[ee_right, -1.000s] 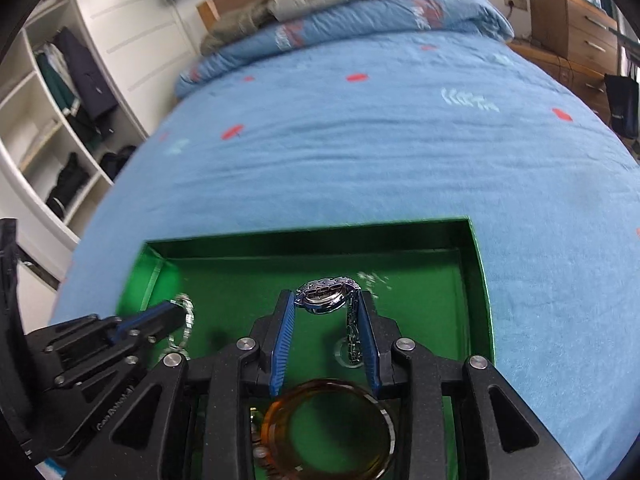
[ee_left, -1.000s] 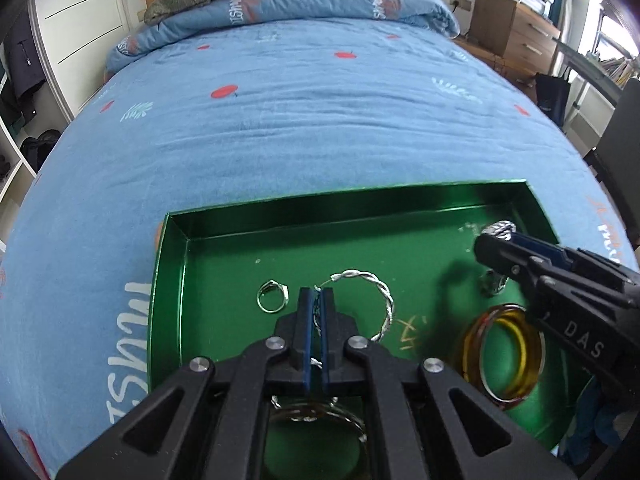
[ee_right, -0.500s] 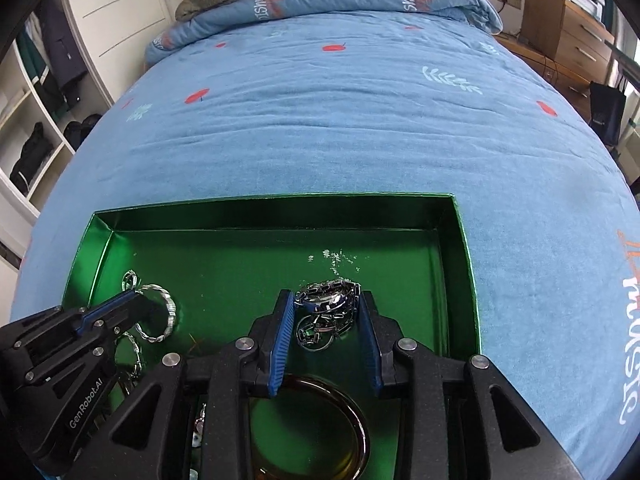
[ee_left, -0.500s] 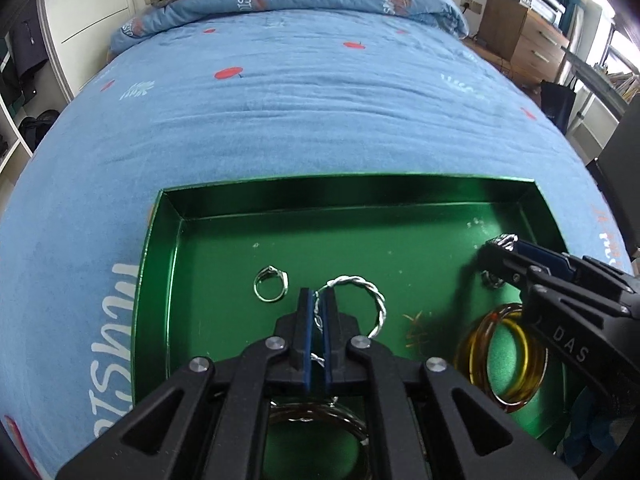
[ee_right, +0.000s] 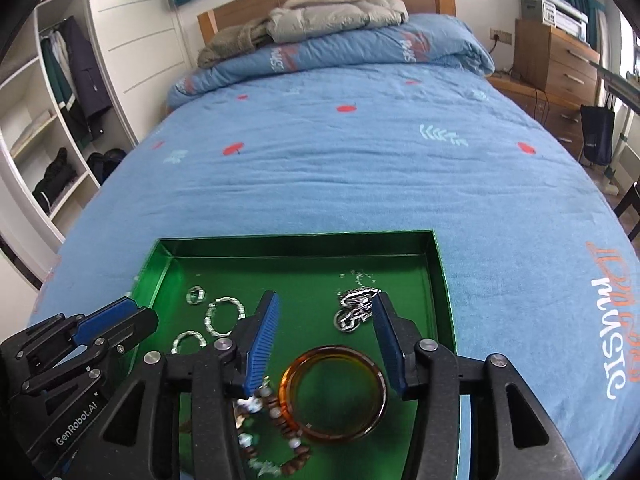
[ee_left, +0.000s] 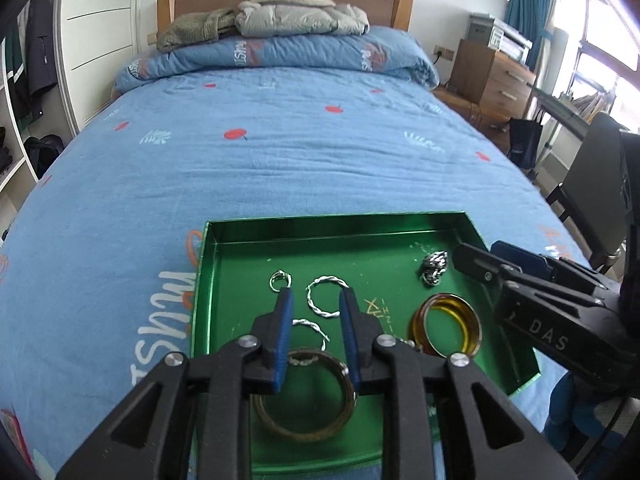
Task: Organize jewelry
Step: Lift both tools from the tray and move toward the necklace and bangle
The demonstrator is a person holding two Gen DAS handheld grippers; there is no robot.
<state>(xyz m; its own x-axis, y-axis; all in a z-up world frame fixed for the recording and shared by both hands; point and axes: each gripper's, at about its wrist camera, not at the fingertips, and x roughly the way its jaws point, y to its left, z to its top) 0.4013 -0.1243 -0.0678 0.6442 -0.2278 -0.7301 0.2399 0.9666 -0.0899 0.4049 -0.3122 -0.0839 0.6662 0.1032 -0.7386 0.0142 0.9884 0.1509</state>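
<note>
A green tray [ee_left: 202,280] [ee_right: 440,264] lies on the blue bed. In it are a small silver ring [ee_left: 280,280] [ee_right: 196,294], two twisted silver hoops [ee_left: 325,296] [ee_right: 225,316], a silver chain [ee_left: 434,266] [ee_right: 356,308], an amber bangle [ee_left: 446,326] [ee_right: 334,394], a brown bangle [ee_left: 304,396] and a bead bracelet [ee_right: 280,432]. My left gripper [ee_left: 316,300] is open and empty above the hoops. My right gripper [ee_right: 326,312] is open and empty, raised over the chain and amber bangle.
A folded quilt [ee_left: 280,56] and jackets [ee_left: 300,16] lie at the headboard. A wooden dresser [ee_left: 492,76] stands to the right, open wardrobe shelves [ee_right: 48,120] to the left. A dark chair [ee_left: 588,176] is by the bed's right edge.
Both grippers have opened and pulled back and up. The left let go of the twisted hoop; the right let go of the silver chain, which now lies in the tray.
</note>
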